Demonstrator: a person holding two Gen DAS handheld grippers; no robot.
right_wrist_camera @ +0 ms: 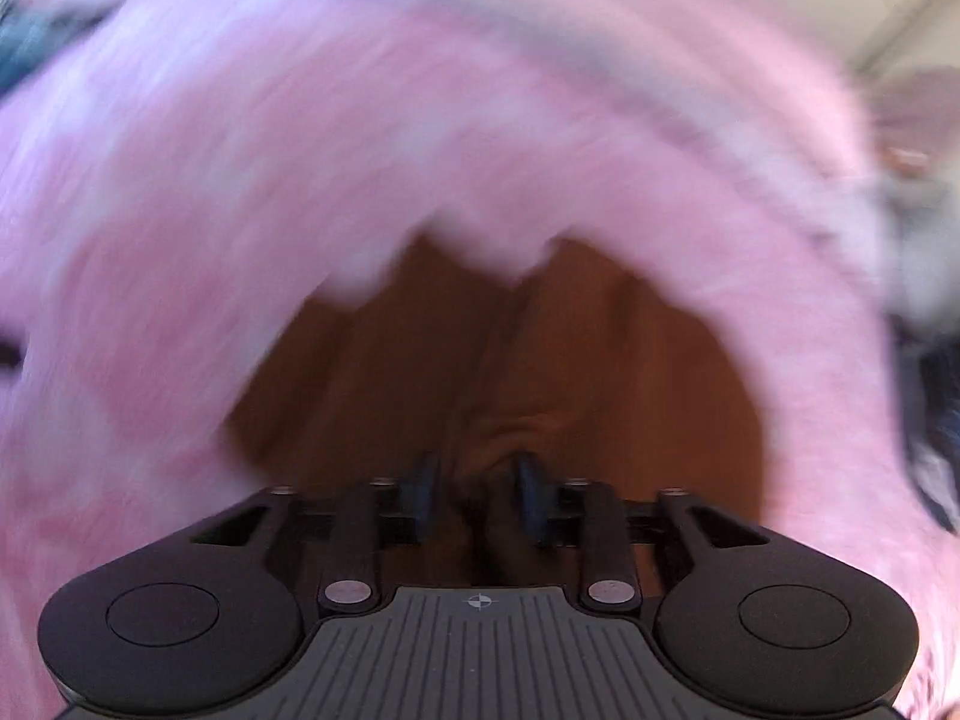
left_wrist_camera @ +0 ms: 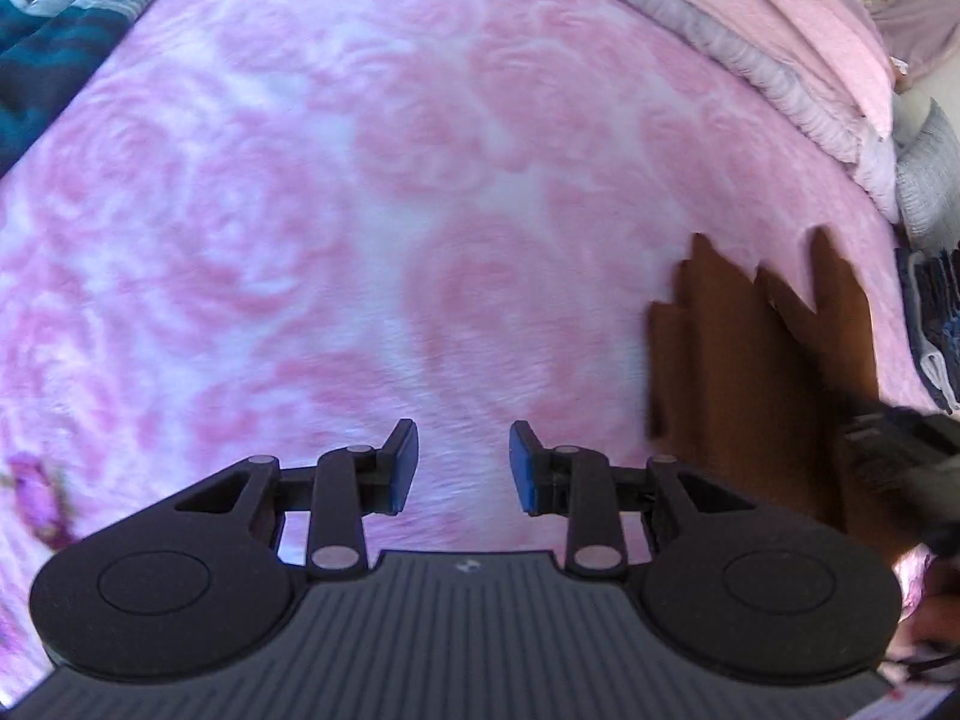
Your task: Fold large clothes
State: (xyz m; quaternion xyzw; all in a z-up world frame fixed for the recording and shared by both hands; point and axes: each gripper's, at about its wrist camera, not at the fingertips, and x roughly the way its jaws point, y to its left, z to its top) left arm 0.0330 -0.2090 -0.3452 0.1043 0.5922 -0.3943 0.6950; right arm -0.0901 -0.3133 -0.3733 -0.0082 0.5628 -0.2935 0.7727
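A folded brown garment (left_wrist_camera: 762,354) lies on the pink rose-patterned blanket (left_wrist_camera: 360,180) at the right of the left wrist view. My left gripper (left_wrist_camera: 462,468) hovers open over bare blanket, well left of the garment, nothing between its blue pads. The other gripper (left_wrist_camera: 900,450) shows at the garment's right edge. In the blurred right wrist view the brown garment (right_wrist_camera: 510,360) fills the centre, and my right gripper (right_wrist_camera: 477,492) is shut on a bunched fold of it.
Dark blue and striped clothes (left_wrist_camera: 66,30) lie at the far left of the bed. Grey and pink bedding (left_wrist_camera: 780,60) is piled along the far right, with a dark folded stack (left_wrist_camera: 936,324) beside the garment.
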